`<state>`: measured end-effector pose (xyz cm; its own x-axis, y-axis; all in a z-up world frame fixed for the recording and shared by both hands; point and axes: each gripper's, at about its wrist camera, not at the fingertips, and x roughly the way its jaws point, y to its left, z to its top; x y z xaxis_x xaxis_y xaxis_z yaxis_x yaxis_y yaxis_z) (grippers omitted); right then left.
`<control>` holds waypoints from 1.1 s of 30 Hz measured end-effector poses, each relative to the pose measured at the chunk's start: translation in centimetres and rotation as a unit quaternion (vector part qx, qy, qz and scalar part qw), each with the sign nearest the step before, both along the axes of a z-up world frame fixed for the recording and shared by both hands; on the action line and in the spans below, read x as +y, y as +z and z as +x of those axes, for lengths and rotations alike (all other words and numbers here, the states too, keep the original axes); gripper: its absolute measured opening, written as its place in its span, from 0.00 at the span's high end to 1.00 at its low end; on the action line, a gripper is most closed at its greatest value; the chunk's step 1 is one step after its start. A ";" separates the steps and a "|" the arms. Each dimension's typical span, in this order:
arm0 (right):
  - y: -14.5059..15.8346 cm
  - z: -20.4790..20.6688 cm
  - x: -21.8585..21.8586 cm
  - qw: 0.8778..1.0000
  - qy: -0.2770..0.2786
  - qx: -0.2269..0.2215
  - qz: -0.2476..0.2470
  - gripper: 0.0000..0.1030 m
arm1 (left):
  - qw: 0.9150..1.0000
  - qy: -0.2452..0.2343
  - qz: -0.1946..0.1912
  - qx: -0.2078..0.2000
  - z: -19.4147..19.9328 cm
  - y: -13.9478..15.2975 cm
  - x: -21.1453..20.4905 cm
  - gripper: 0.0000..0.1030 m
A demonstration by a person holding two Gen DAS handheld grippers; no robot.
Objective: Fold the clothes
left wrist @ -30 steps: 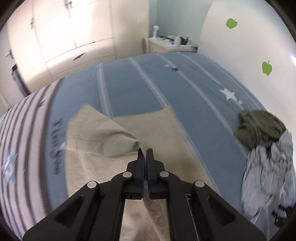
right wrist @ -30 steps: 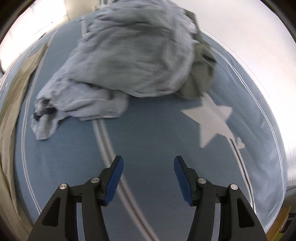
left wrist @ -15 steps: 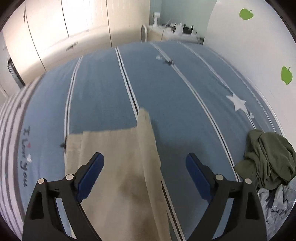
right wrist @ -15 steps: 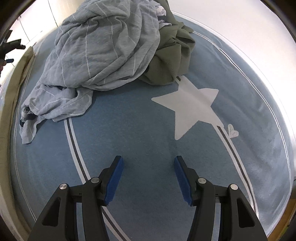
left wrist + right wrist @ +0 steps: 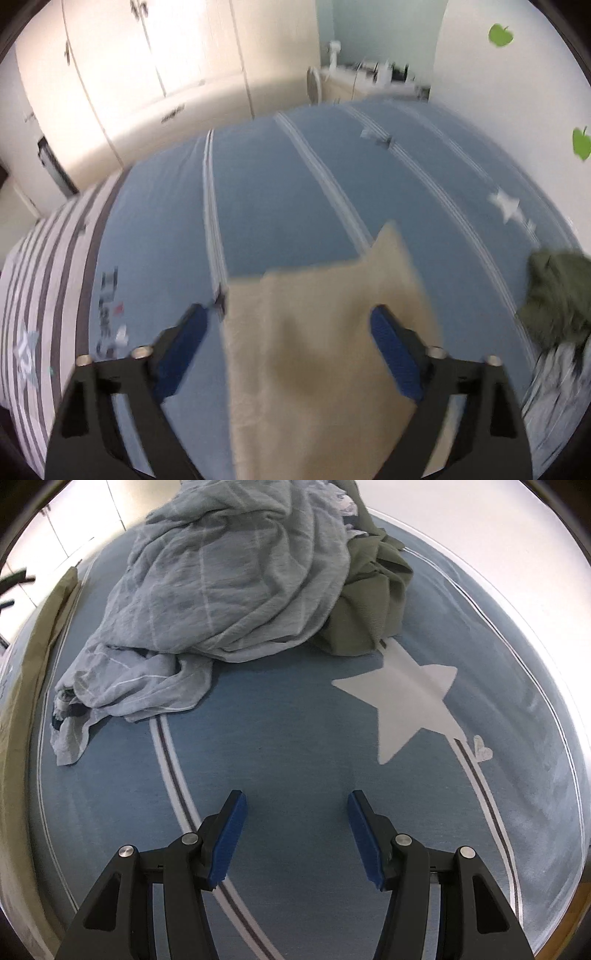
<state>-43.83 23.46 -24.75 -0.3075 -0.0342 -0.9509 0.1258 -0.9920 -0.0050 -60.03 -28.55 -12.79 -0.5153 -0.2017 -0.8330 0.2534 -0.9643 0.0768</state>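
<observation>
My left gripper (image 5: 286, 325) hung over the beige garment (image 5: 317, 354), which lay flat on the blue striped bedspread (image 5: 266, 192) directly below and between my left fingers. The jaws had just been closing from a wider spread yet stood well apart; the blue pads (image 5: 181, 350) pressed on nothing, and the cloth ran underneath them rather than in their grip. One pointed corner of the garment reached forward past the right-hand pad. The left-wrist view was blurred, so finer folds could not be read.

My right gripper (image 5: 293, 812) stood with its jaws apart, nothing between them, above bare bedspread. A white star print (image 5: 406, 705) lay ahead and to the right of these fingers. Further ahead, to the left, sat a crumpled grey-blue striped garment (image 5: 229, 576), piled partly over an olive green garment (image 5: 369, 602) on its right. The beige garment's edge showed far to the left.
</observation>
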 end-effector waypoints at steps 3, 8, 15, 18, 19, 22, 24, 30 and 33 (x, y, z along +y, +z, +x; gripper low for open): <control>-0.1 0.1 -0.9 1.000 0.004 0.001 0.002 0.48 | 0.999 0.015 0.008 -0.048 2.0 -3.7 -2.4 0.65; -0.2 0.2 -2.1 1.000 0.004 0.006 0.010 0.48 | 0.997 0.019 0.057 -0.047 3.2 -6.5 -3.7 0.66; -0.2 0.1 -3.1 1.000 0.008 0.013 0.011 0.47 | 0.997 0.004 0.072 -0.040 1.0 -8.9 -3.7 0.66; -0.1 0.0 -3.7 1.000 0.010 0.018 0.015 0.47 | 0.997 -0.005 0.073 -0.038 0.4 -9.4 -3.2 0.66; 0.0 0.0 -3.9 1.000 0.010 0.020 0.016 0.47 | 0.997 -0.010 0.067 -0.038 0.3 -9.7 -3.0 0.66; 0.2 -0.1 -4.4 1.000 0.003 0.024 0.016 0.47 | 0.998 -0.014 0.047 -0.040 -0.3 -10.1 -2.3 0.73; 0.3 -0.3 -4.8 1.000 0.000 0.027 0.017 0.47 | 0.999 -0.019 0.031 -0.034 -0.5 -9.8 -1.8 0.89; 0.7 -1.2 -6.0 1.000 -0.007 0.027 0.012 0.47 | 1.000 -0.001 0.016 -0.005 -1.6 -8.7 -1.9 0.89; 0.8 -1.5 -6.6 1.000 -0.008 0.027 0.009 0.47 | 0.998 0.005 0.060 -0.022 -2.5 -9.4 -2.2 0.80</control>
